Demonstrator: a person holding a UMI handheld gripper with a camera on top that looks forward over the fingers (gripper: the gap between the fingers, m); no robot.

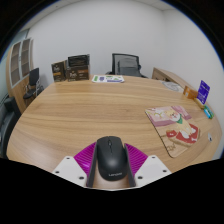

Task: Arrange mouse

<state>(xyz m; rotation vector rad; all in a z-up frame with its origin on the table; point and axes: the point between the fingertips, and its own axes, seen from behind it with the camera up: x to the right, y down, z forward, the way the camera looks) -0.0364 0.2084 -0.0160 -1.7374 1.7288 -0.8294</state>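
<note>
A black computer mouse (111, 160) with a scroll wheel sits between my gripper's (111, 168) two fingers. The magenta pads (85, 160) press against its left and right sides, so the gripper is shut on the mouse. The mouse appears held just above the near part of the round wooden table (90, 110). To the right, beyond the fingers, a colourful illustrated mouse mat (177, 126) lies on the table near its right edge.
A purple box (203, 91) and small items stand at the table's far right edge. Papers (108, 78) lie at the far side. Office chairs (126, 65) and a shelf (72, 68) stand behind the table; another chair (28, 85) is at the left.
</note>
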